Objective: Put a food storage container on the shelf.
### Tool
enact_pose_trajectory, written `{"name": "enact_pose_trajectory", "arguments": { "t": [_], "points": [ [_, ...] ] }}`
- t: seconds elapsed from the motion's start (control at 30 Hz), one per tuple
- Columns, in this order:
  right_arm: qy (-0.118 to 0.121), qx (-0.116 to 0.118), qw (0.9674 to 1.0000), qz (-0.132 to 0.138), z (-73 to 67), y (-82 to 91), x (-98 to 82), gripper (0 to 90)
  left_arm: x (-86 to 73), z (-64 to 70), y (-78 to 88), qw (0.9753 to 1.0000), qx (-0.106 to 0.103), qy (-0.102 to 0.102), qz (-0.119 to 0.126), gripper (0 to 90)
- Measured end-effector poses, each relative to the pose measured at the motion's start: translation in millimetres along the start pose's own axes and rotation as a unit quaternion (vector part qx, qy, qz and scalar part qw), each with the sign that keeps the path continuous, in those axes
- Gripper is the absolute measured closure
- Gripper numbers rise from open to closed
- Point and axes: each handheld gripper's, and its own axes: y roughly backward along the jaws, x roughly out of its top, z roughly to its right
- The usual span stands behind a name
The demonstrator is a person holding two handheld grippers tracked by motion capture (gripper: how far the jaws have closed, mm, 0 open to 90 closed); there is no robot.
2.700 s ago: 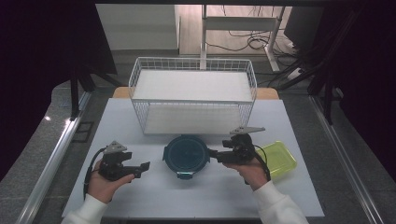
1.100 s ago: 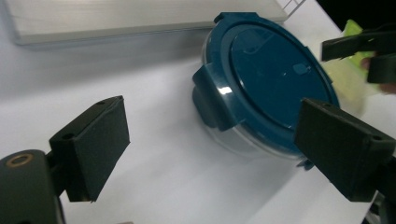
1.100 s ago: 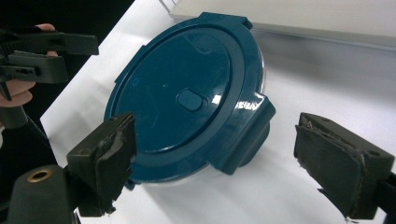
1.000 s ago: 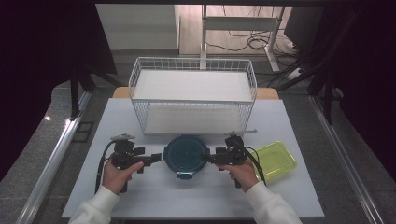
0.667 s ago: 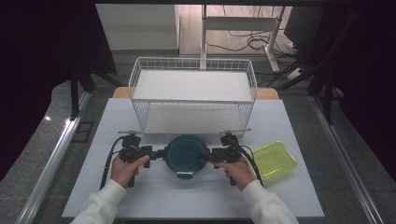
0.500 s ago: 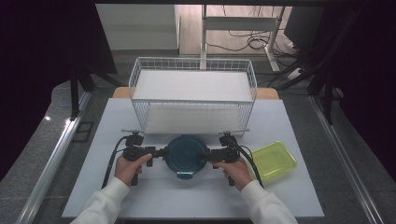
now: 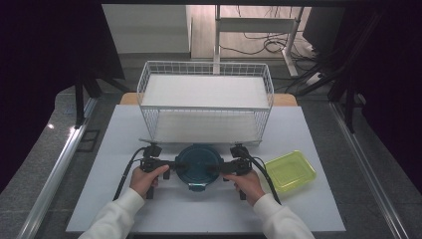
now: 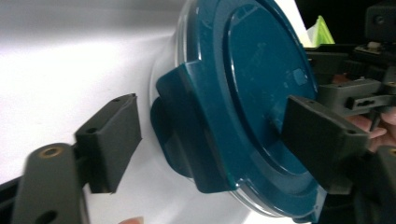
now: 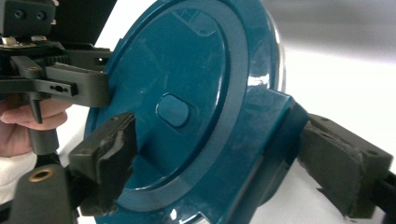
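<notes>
At the near middle of the worktop (image 7: 149, 124) sits the round container with the dark teal lid (image 7: 199, 163), just in front of the wire basket (image 7: 206, 102). You have brought your left tongs (image 8: 205, 140) and right tongs (image 9: 219, 163) to opposite sides of it, so each straddles one of the lid's side clasps (image 8: 187, 140). That placement suits unlatching or lifting evenly from both sides. The left jaws have just been closing around their clasp, yet a gap shows at the pads, so they are not gripping. The right jaws likewise stand parted about their clasp. The yellow-green tray (image 7: 290, 171) lies apart to the right.
</notes>
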Motion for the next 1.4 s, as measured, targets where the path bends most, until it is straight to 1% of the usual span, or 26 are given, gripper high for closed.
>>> {"name": "enact_pose_trajectory", "arguments": {
  "t": [0.07,0.13,0.2,0.3,0.33,0.4,0.47,0.5,0.53,0.57,0.63,0.7,0.83,1.07,1.23,1.33,1.4],
  "points": [
    [-0.012,0.009,0.9999,-0.007,-0.5,-1.8,-0.6,16.6,-0.3,0.7,-0.6,1.0000,-0.008,0.001,-0.003,26.7],
    [-0.016,0.011,0.9998,-0.007,-1.1,-3.0,-0.8,16.9,-0.6,1.3,-0.7,1.0000,-0.006,0.002,-0.004,27.1],
    [-0.015,0.009,0.9998,-0.006,-1.4,-2.7,-0.4,18.0,-0.2,0.3,-0.3,0.9999,-0.009,0.009,-0.004,27.7],
    [-0.034,0.007,0.9994,-0.003,-0.7,-1.3,0.6,20.9,-0.2,0.4,0.7,0.9997,-0.011,0.021,-0.003,29.5],
    [-0.037,0.005,0.9993,-0.001,-1.9,-0.6,0.4,21.9,-0.4,0.6,1.4,0.9997,-0.011,0.022,-0.003,31.6],
    [-0.036,0.002,0.9993,0.002,-2.7,0.3,-0.1,22.6,-1.7,3.2,3.8,0.9997,-0.011,0.024,0.002,32.7],
    [-0.032,-0.003,0.9995,0.006,-6.2,2.8,-1.7,24.1,-4.2,7.2,7.6,0.9998,-0.010,0.015,0.004,34.9],
    [-0.031,-0.005,0.9995,0.010,-8.1,4.6,-3.2,25.2,-6.5,9.8,10.1,0.9998,-0.010,0.012,0.008,36.4],
    [-0.028,-0.006,0.9994,0.019,-9.3,6.5,-5.4,26.1,-10.5,13.0,13.1,0.9997,-0.012,0.011,0.018,38.2],
    [-0.032,-0.004,0.9992,0.026,-10.9,9.3,-8.9,27.1,-12.6,14.9,15.1,0.9997,-0.013,0.008,0.020,40.6],
    [-0.034,0.004,0.9987,0.039,-12.8,15.3,-15.6,29.5,-17.3,20.1,19.0,0.9996,-0.013,-0.006,0.023,43.2],
    [-0.030,0.003,0.9987,0.041,-13.9,15.8,-16.8,29.5,-19.5,24.0,19.5,0.9996,-0.007,-0.009,0.025,43.0],
    [-0.019,-0.005,0.9988,0.045,-18.6,17.2,-19.8,29.7,-21.7,25.7,20.0,0.9995,-0.004,-0.009,0.029,42.4],
    [-0.020,-0.006,0.9988,0.044,-19.5,17.6,-20.2,29.5,-22.3,29.1,19.9,0.9994,0.004,-0.013,0.031,42.2],
    [-0.014,-0.012,0.9989,0.043,-23.3,18.3,-21.1,29.4,-21.4,34.3,20.7,0.9992,0.017,-0.024,0.027,40.9],
    [-0.014,-0.010,0.9989,0.045,-25.3,19.5,-20.6,29.3,-20.9,36.9,22.6,0.9990,0.018,-0.028,0.030,40.9],
    [-0.010,-0.010,0.9988,0.048,-26.6,21.0,-19.8,29.3,-20.5,39.9,24.1,0.9986,0.020,-0.031,0.037,40.9]
  ]
}}
